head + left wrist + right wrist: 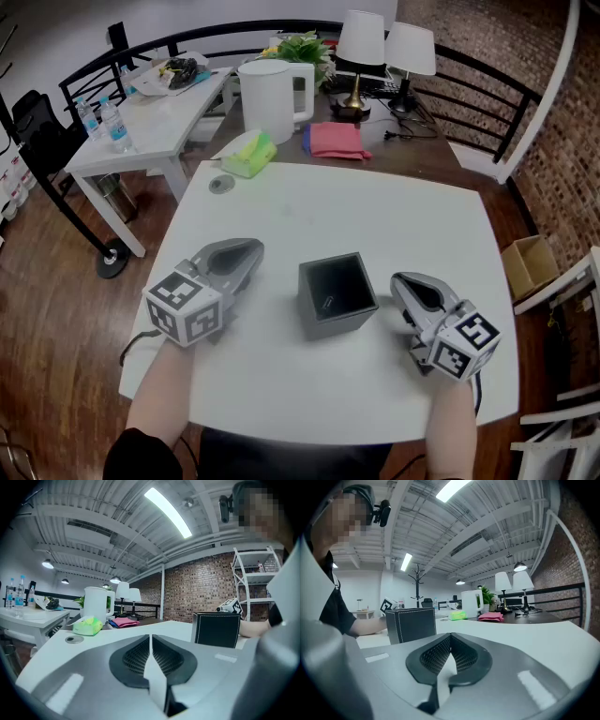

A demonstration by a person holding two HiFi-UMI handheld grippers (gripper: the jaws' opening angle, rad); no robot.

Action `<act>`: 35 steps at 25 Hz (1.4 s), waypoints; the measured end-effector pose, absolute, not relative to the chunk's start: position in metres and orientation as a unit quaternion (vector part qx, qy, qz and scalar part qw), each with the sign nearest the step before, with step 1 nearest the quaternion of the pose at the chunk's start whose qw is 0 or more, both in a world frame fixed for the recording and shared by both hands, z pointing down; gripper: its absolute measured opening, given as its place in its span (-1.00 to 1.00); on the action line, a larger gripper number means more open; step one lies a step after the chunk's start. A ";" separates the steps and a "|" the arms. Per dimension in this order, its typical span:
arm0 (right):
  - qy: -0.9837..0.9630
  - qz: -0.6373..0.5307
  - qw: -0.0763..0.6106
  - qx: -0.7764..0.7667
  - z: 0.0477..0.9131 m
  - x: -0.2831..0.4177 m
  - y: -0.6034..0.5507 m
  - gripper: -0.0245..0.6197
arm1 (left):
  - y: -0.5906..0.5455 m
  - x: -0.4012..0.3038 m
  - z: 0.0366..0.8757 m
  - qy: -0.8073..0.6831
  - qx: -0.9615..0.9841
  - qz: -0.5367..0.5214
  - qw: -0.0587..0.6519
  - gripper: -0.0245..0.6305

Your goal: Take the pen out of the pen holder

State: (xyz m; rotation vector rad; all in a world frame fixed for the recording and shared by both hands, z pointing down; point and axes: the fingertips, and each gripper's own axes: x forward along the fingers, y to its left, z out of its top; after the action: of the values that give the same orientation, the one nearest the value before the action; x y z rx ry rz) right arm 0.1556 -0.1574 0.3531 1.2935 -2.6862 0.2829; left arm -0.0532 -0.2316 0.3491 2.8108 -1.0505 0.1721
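A black square pen holder (336, 292) stands open-topped in the middle of the white table (375, 216). Inside it, a thin pale streak (328, 302) lies near the bottom; it may be the pen, but it is too small to tell. My left gripper (251, 251) rests low to the left of the holder, jaws shut and empty, a short gap away from it. My right gripper (401, 281) sits just right of the holder, also shut with nothing held. The holder (216, 629) shows to the right in the left gripper view and to the left as a dark box (411, 624) in the right gripper view.
At the table's far edge stand a white kettle (272, 98), a green tissue pack (248, 153), a pink cloth (336, 141) and two lamps (359, 47). A round grommet (221, 184) sits in the tabletop. A side table with bottles (112, 122) is at the left, a cardboard box (530, 262) at the right.
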 end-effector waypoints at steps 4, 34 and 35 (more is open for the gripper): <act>-0.895 0.093 0.074 0.430 0.355 0.154 -0.158 -0.88 | -0.221 -0.046 0.341 -0.328 0.941 0.033 0.079 -0.87; -0.940 0.034 0.128 0.313 0.353 0.094 -0.118 -0.88 | -0.160 0.008 0.358 -0.150 0.977 0.087 0.126 -0.88; -0.943 0.029 0.131 0.306 0.353 0.091 -0.115 -0.88 | -0.164 0.008 0.358 -0.162 0.975 0.085 0.128 -0.88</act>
State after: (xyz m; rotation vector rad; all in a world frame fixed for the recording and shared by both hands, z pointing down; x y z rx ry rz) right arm 0.0908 -0.1155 0.3528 0.8882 -2.7364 0.0842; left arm 0.0076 -0.1640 0.3575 2.8350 -0.4722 0.2467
